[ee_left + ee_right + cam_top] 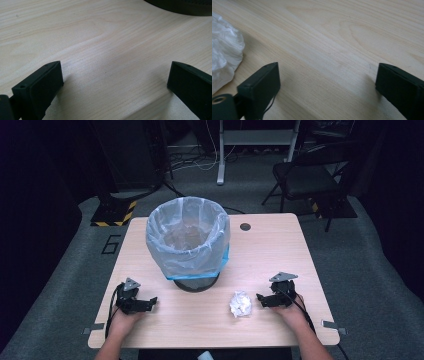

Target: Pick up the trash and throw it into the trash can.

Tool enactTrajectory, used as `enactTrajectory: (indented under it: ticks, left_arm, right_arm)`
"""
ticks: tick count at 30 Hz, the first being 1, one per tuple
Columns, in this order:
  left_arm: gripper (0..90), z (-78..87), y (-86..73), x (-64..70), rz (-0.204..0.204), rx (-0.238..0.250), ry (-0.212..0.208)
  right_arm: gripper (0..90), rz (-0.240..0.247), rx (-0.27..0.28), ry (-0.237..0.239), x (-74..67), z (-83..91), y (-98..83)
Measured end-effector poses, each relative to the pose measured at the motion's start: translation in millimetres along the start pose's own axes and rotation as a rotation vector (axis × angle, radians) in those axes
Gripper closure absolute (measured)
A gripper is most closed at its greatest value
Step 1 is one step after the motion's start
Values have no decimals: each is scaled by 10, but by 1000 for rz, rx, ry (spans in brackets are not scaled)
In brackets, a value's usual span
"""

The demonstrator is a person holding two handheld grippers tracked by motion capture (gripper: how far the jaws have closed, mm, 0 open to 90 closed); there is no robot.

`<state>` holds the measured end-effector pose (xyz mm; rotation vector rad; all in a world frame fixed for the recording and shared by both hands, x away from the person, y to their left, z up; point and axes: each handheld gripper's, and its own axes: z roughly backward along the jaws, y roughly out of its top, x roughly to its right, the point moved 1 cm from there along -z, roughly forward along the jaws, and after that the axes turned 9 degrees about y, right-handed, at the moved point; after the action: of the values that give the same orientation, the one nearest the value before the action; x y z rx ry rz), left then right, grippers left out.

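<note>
Crumpled paper ball (pixel 241 304) lies lower centre on the tabletop (pixel 270 250), just beside the wide-open, empty right gripper (pixel 260 298); left gripper (pixel 152 302), equally wide, rests lower left; lined bin (pixel 188 240) stands centre, likely its destination.

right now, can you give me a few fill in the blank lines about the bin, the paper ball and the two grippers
1. The bin is lined with a pale blue plastic ____.
2. The crumpled paper ball lies nearest the ____ gripper.
3. The left gripper has its jaws ____, with bare table between them.
4. The paper ball lies on the table, ____ the bin.

Missing words: bag; right; open; outside
</note>
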<state>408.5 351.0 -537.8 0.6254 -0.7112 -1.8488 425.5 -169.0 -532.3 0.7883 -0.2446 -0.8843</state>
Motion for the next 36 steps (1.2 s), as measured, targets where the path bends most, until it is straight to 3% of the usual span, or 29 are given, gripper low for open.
enactTrajectory:
  ticks: [2,6,17,29,36]
  left_arm:
    - [0,-2,2,2,-2,1,1]
    - [1,-2,2,6,0,2,4]
    - [1,4,-4,27,-2,4,-6]
    - [1,5,-3,25,-7,3,-8]
    - [0,5,-3,25,-8,2,-8]
  right_arm:
    - [170,6,2,-3,-5,31,-2]
    - [224,1,-5,-14,-1,61,-1]
    - [254,-32,-11,6,-32,123,24]
    - [239,-47,105,85,-154,318,129]
    - [222,-17,141,115,-284,343,206]
